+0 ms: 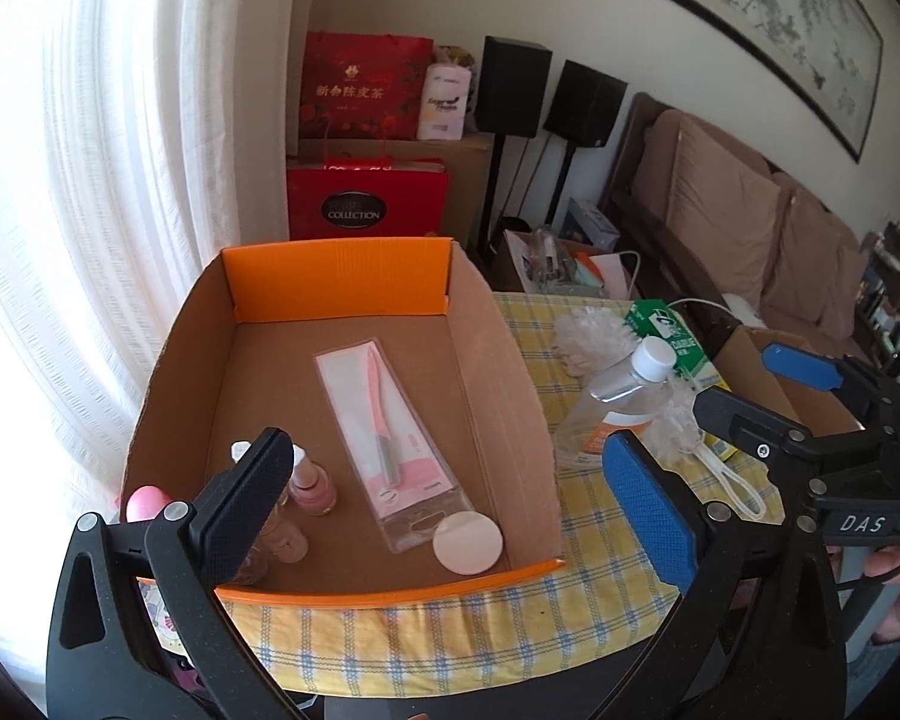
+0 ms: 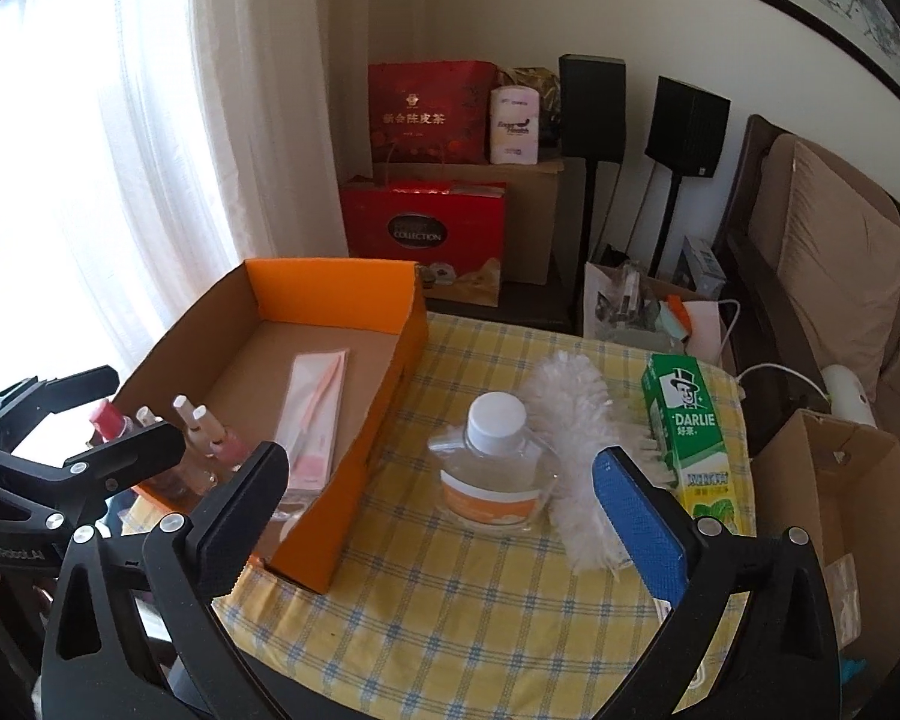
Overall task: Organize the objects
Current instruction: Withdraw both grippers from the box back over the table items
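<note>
Right wrist view: both the right hand-held gripper (image 2: 441, 513) and left hand-held gripper (image 1: 444, 498) hover empty, jaws apart.

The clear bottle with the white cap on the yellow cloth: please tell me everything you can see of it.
The clear bottle looks like transparent plastic, flat and wide in body, with a round white screw cap that is on. An orange and white label runs across its lower part, and it seems to hold clear liquid. It sits on the yellow checked cloth, outside the orange box, to its right. The white fluffy duster lies against its right side. Neither claw touches it.
</note>
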Available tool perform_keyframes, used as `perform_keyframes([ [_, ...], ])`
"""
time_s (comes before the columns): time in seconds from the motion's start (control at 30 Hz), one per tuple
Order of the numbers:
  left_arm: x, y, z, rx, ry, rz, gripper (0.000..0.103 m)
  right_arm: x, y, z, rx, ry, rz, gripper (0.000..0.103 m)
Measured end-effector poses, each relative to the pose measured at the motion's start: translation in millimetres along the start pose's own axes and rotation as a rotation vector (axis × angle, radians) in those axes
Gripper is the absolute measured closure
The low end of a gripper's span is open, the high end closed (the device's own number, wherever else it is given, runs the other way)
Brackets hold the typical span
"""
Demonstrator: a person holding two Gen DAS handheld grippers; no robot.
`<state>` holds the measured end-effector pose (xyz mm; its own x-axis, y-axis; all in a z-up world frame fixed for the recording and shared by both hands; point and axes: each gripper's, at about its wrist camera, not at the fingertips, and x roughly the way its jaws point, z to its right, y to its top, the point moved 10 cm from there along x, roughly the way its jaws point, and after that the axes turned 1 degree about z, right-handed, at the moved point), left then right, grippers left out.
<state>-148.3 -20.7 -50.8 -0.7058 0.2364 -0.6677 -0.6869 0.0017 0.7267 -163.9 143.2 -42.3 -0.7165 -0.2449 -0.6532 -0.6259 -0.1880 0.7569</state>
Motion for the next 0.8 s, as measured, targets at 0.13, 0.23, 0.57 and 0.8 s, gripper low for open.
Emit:
perform_keyframes([
  [0.13,1.6,1.2,11.7,0.015,-0.008,0.002,0.0,-4.6,-2.6,17.0,0.023,-0.019,0.004,0.0],
  [0.23,2.9,1.8,19.3,0.018,-0.016,0.003,0.0,-7.9,-4.5,29.0,0.037,-0.032,0.006,0.0],
  [0.57,11.8,2.3,47.9,0.04,-0.04,-0.002,0.0,-14.2,-13.1,61.9,0.067,-0.066,0.006,0.0],
  [0.8,20.1,2.4,73.4,0.057,-0.064,-0.006,0.0,-16.5,-20.0,81.0,0.084,-0.082,0.002,0.0],
])
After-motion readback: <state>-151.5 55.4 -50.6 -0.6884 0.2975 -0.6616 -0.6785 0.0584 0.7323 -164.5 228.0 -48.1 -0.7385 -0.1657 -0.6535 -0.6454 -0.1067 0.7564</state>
